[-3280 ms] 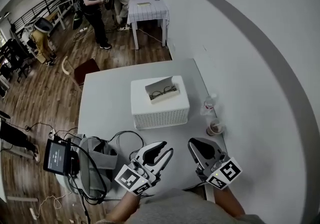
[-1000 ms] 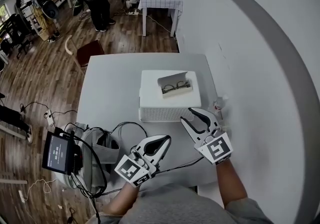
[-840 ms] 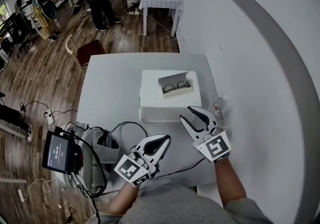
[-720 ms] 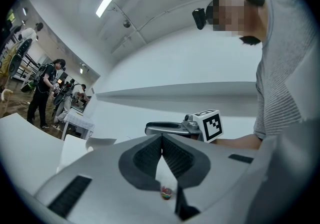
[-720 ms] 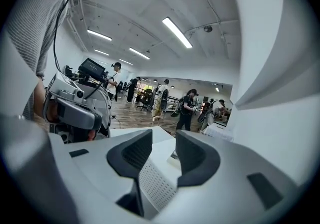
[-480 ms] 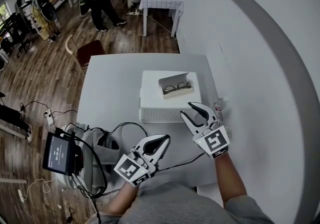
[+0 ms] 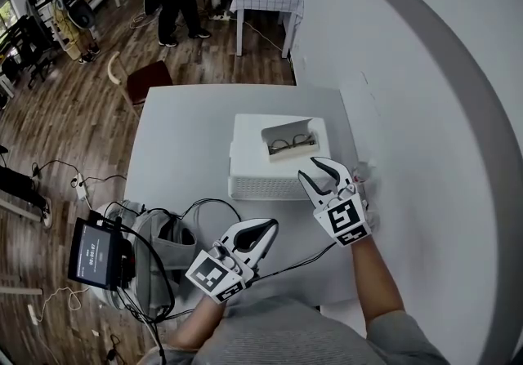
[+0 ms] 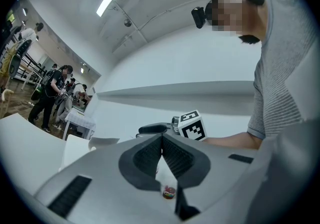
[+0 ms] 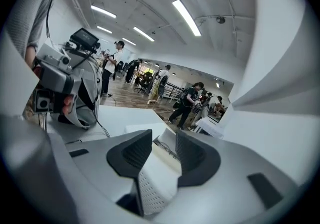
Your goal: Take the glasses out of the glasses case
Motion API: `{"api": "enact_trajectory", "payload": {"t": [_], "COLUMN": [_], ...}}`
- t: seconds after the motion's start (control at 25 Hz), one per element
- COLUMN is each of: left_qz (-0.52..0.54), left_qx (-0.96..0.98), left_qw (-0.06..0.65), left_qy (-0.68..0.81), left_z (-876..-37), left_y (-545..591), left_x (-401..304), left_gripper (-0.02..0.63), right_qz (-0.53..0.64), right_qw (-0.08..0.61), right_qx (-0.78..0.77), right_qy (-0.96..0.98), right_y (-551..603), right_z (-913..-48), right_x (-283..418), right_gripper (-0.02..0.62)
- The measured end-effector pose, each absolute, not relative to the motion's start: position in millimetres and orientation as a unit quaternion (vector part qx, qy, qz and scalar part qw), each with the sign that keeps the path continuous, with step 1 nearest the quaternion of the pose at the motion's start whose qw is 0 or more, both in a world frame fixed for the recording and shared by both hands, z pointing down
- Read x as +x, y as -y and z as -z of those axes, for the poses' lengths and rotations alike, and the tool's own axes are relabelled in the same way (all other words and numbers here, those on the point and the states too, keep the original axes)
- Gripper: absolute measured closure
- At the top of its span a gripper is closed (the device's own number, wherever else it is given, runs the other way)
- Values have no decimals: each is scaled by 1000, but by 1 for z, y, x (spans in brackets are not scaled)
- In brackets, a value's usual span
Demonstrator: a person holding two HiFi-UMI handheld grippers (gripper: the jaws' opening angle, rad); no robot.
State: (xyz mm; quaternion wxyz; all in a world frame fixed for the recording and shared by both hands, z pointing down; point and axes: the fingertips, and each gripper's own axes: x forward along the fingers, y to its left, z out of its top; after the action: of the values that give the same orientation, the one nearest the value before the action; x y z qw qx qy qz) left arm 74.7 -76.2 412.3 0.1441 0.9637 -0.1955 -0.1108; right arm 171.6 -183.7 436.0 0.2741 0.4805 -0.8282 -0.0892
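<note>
Head view: glasses (image 7: 292,144) lie inside open glasses case (image 7: 288,126). Case sits on top of white basket (image 7: 249,171), toward its right edge; basket near right edge of table (image 7: 176,143). Right gripper (image 7: 307,168) spread, empty, at basket's near right corner, short of case. Left gripper (image 7: 270,232) low near table's near edge, apart from basket.

Left gripper view: jaws pressed together, nothing between.

Right gripper view: jaws apart, framing case beyond basket corner, touching nothing.

Judgement: approach only. Pinching frame and lifting glasses out all left.

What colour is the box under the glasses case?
The box is white, and its side is dotted with tiny holes. The head view shows it best.
</note>
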Motion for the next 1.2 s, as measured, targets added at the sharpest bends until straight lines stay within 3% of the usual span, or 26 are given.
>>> {"api": "enact_trajectory", "payload": {"t": [0.56, 1.2], "left_qz": [105, 103], "left_qx": [963, 959], "left_qw": [145, 153], "left_qy": [200, 213], "left_z": [-420, -432], "left_y": [93, 106], "left_x": [82, 79], "left_gripper": [594, 594], "right_qz": [199, 214], "right_qw": [441, 533], "right_qx": [417, 323], "right_qy": [769, 752], "right_y": [225, 270], "right_z": [-489, -526], "right_x": [195, 204], "right_gripper": [459, 459]}}
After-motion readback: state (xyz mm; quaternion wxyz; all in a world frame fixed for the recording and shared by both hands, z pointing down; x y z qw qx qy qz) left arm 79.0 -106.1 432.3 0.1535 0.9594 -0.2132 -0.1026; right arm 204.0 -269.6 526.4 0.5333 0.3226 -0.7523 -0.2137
